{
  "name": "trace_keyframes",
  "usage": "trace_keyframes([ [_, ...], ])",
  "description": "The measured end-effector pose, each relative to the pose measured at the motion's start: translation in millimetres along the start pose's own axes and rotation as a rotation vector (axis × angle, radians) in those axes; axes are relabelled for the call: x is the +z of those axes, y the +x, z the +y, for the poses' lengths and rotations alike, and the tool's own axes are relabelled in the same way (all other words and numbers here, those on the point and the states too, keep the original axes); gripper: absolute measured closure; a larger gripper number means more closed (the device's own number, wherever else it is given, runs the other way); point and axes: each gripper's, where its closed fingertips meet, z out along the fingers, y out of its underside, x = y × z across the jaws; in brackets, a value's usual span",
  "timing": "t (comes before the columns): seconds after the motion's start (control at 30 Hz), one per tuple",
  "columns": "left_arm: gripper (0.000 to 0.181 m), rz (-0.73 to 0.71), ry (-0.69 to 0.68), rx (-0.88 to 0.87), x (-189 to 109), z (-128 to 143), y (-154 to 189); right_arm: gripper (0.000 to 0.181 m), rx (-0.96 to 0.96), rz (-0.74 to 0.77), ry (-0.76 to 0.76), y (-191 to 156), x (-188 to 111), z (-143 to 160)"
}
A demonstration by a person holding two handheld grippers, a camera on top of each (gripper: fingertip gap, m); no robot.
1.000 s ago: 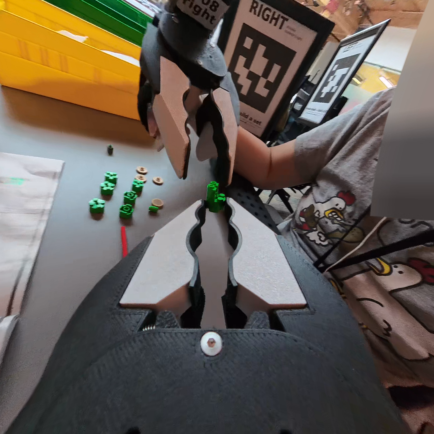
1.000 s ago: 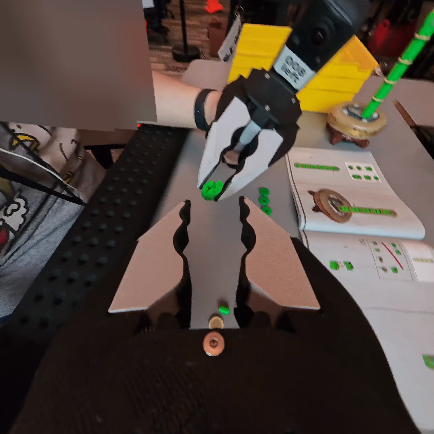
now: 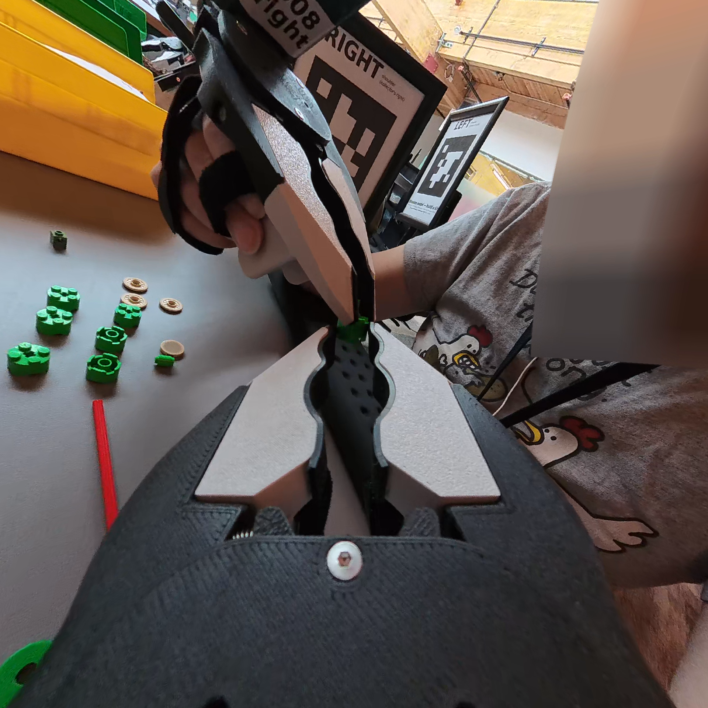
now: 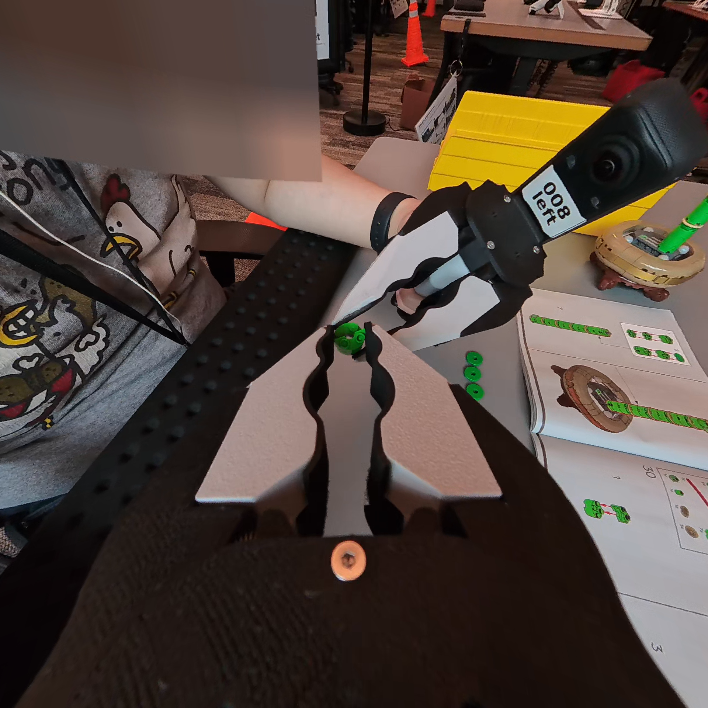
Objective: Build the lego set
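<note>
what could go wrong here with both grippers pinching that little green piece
1. Both the left gripper and right gripper hold the green piece only at their tips, in the air over the table edge; a slip may drop it to the floor.
2. The tips crowd together, so pushing could knock it askew.

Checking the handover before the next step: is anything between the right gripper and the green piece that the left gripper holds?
Nothing visible. The right gripper already has its fingertips on either side of the green piece, which the left gripper holds at its tips above the table. No other part sits between them.
</note>
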Motion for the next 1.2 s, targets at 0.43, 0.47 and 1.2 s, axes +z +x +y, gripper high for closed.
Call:
trace_keyframes([
  [0.43, 0.167, -0.181, -0.026, 0.113, -7.5, -0.5, -19.0, 0.16, 0.032, 0.069, -0.022, 13.4, -9.0, 8.9],
  [0.47, 0.167, -0.206, -0.023, 0.129, -9.0, -1.7, -21.4, 0.16, 0.035, 0.079, -0.02, 15.1, -11.3, 9.2],
  [1.2, 0.167, -0.713, 0.029, 0.451, -41.2, -25.9, -69.2, 0.155, 0.166, 0.307, -0.049, 53.2, -62.7, 38.3],
])
